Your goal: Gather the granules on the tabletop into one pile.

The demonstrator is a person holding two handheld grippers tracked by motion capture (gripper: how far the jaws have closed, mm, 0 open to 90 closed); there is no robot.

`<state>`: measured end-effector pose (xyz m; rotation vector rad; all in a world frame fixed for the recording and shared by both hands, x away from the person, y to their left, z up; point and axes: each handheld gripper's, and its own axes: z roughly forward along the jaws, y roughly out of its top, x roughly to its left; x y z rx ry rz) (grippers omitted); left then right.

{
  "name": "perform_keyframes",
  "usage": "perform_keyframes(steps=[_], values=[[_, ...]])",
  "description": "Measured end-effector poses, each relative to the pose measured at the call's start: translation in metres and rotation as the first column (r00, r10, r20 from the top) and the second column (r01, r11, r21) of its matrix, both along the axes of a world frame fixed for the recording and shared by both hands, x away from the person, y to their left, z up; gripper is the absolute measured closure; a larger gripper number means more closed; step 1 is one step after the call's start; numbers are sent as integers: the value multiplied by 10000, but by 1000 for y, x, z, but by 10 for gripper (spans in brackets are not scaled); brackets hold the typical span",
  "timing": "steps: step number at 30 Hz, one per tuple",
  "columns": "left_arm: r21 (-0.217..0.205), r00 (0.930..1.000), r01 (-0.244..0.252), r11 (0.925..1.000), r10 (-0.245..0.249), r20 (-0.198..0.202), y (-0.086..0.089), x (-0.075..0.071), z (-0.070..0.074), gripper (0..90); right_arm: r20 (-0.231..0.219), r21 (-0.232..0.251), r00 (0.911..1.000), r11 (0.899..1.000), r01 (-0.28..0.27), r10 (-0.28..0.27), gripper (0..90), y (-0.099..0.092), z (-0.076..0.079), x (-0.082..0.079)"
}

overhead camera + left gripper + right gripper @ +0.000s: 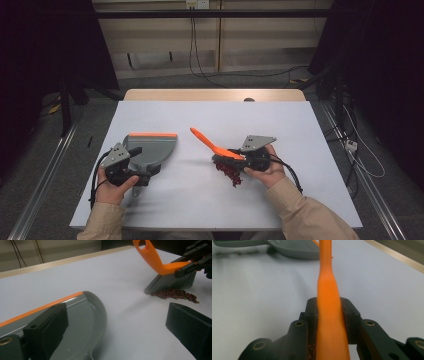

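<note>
Nearest me, my right gripper (243, 159) has its fingers (312, 312) pinching the orange brush (216, 147) by its body, bristles resting against a small heap of dark red beans (230, 173) on the white bench (280, 125). To the left, my left gripper (131, 169) has fingers (47, 327) spread, one over the grey dustpan (150, 148), whose orange-edged lip points away from me.

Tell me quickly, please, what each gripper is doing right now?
Left gripper: at the grey dustpan; open or shut cannot be told.
Right gripper: shut on the orange brush, beside the red beans.
</note>
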<state>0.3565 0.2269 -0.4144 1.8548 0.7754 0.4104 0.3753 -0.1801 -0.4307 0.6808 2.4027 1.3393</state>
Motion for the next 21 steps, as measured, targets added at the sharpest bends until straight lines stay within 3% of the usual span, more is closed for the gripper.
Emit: perform_keyframes(steps=[6,11,12,15,16,17,18,19,20,21], values=[[22,10000,-11,10000,11,21,1,0,0,42,350,-207,9990,9994,-279,286,710,4,0,-4],[8,10000,3,10000,-3,20,1,0,1,42,757,-37,9969,9998,-201,203,710,4,1,-3],[26,10000,-19,10000,19,20,1,0,1,42,821,276,9966,9996,-57,34,710,2,4,-1],[30,10000,-8,10000,8,28,1,0,1,42,904,437,9958,9990,83,-122,710,-2,8,-1],[-1,10000,4,10000,-4,5,1,-1,1,42,1042,505,9935,9979,415,-466,710,-8,12,-3],[-1,10000,4,10000,-4,5,1,-1,1,42,1042,505,9935,9979,415,-466,710,-8,12,-3],[-75,10000,-13,10000,13,14,1,-1,1,42,1177,518,9882,9944,921,-977,710,-16,14,-7],[-75,10000,-13,10000,13,14,1,-1,1,42,1177,518,9882,9944,921,-977,710,-16,14,-7],[-35,10000,12,10000,-12,17,2,-1,1,42,1226,550,9819,9888,1385,-1443,710,-26,12,-12],[-35,10000,12,10000,-12,17,2,-1,1,42,1226,550,9819,9888,1385,-1443,710,-26,12,-12]])
